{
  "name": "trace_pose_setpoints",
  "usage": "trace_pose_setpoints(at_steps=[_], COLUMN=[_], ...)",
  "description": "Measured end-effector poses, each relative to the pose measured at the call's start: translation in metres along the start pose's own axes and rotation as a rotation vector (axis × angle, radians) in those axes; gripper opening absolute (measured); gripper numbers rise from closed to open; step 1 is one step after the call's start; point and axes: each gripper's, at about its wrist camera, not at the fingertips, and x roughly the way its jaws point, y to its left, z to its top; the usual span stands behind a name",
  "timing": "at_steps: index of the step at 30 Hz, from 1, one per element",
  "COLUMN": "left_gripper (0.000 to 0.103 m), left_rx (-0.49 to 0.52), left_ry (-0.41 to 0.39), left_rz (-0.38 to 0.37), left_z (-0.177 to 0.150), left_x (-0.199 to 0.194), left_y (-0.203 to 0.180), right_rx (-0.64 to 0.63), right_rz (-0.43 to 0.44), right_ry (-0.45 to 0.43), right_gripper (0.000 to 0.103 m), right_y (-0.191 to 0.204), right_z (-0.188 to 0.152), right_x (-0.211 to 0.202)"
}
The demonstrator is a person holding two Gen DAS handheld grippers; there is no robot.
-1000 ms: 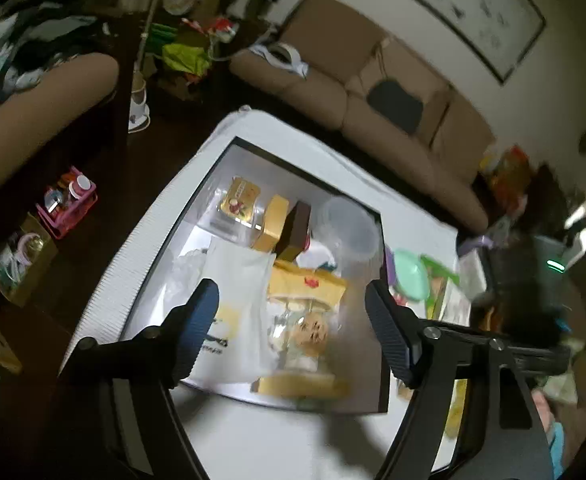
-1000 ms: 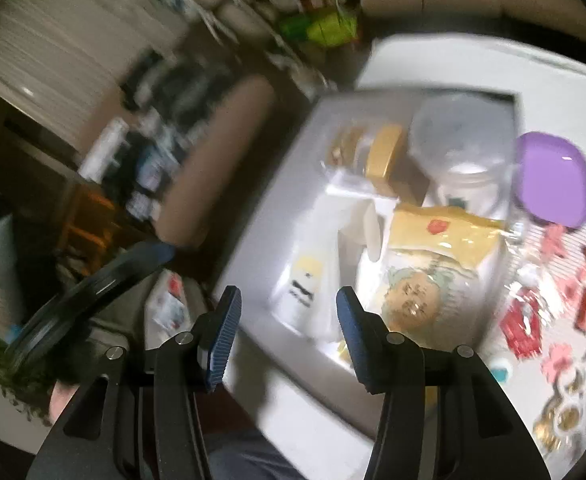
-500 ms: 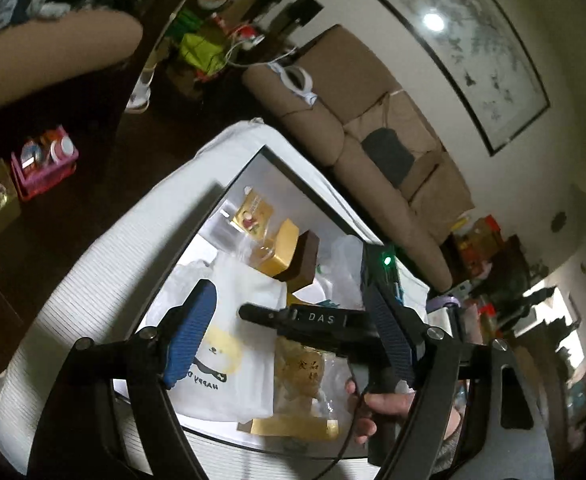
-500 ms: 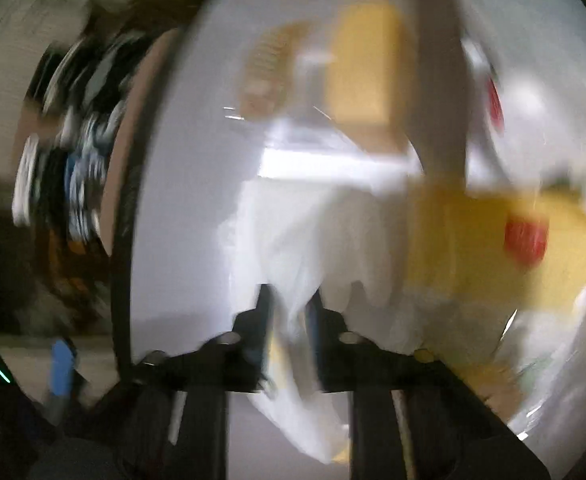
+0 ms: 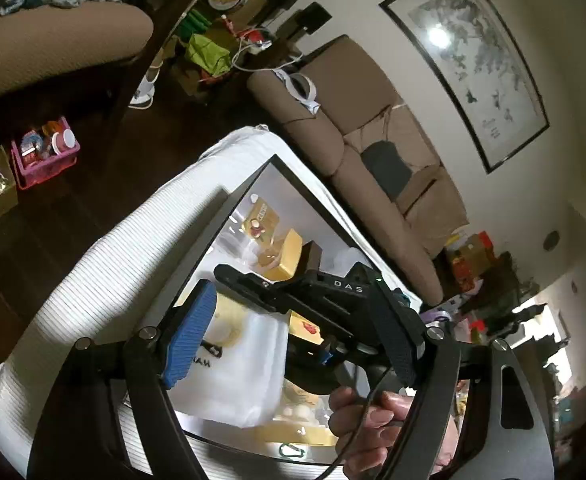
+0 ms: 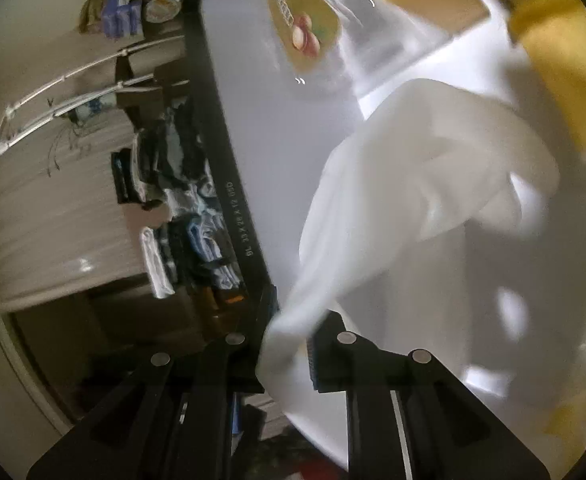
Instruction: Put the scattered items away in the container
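A white box container with a black rim (image 5: 229, 204) stands on the white table. Inside lie a white plastic bag (image 5: 233, 376), yellow snack packets (image 5: 261, 220) and a yellow and brown box (image 5: 289, 252). My right gripper (image 6: 293, 344) is shut on a twisted part of the white bag (image 6: 413, 168) inside the container; its black body (image 5: 333, 308) reaches in across the left wrist view. My left gripper (image 5: 293, 340) is open and empty above the container's near side.
A brown sofa (image 5: 373, 152) stands beyond the table. A pink basket (image 5: 45, 152) sits on the dark floor at left. A green carabiner (image 5: 291, 450) lies at the container's near edge. Clutter sits on the table at far right (image 5: 473, 320).
My right gripper went down into the container and shut on the white bag. My left gripper drew back and tilted up, still open.
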Motion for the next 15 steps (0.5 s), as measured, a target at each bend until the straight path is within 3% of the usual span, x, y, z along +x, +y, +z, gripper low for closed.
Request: trace_pose_setpoints(at_steps=[1, 2, 3, 5, 8, 10, 13, 15], left_gripper=[0.076, 0.076, 0.076, 0.076, 0.076, 0.076, 0.076, 0.076], left_rx=[-0.001, 0.001, 0.005, 0.017, 0.012, 0.006, 0.003, 0.003], left_ry=[0.003, 0.008, 0.012, 0.016, 0.014, 0.014, 0.01, 0.008], left_rz=[0.0, 0.004, 0.011, 0.018, 0.005, -0.002, -0.001, -0.005], left_z=[0.0, 0.0, 0.0, -0.001, -0.002, -0.002, -0.003, -0.004], left_x=[0.001, 0.002, 0.003, 0.004, 0.002, 0.002, 0.003, 0.004], left_y=[0.0, 0.0, 0.0, -0.002, -0.001, -0.001, -0.002, -0.004], right_rx=[-0.004, 0.006, 0.019, -0.005, -0.225, -0.338, -0.507, -0.523], right_rz=[-0.105, -0.198, -0.27, -0.369, -0.547, -0.555, -0.412, -0.342], right_ry=[0.016, 0.049, 0.09, 0.128, 0.071, 0.008, -0.068, -0.062], right_gripper=[0.024, 0.045, 0.058, 0.06, 0.06, 0.06, 0.06, 0.059], right_y=[-0.003, -0.008, -0.013, -0.013, 0.021, 0.045, 0.078, 0.083], right_z=[0.003, 0.003, 0.003, 0.0, -0.005, -0.009, -0.009, 0.0], right_x=[0.002, 0.003, 0.002, -0.011, -0.046, -0.068, -0.079, -0.068])
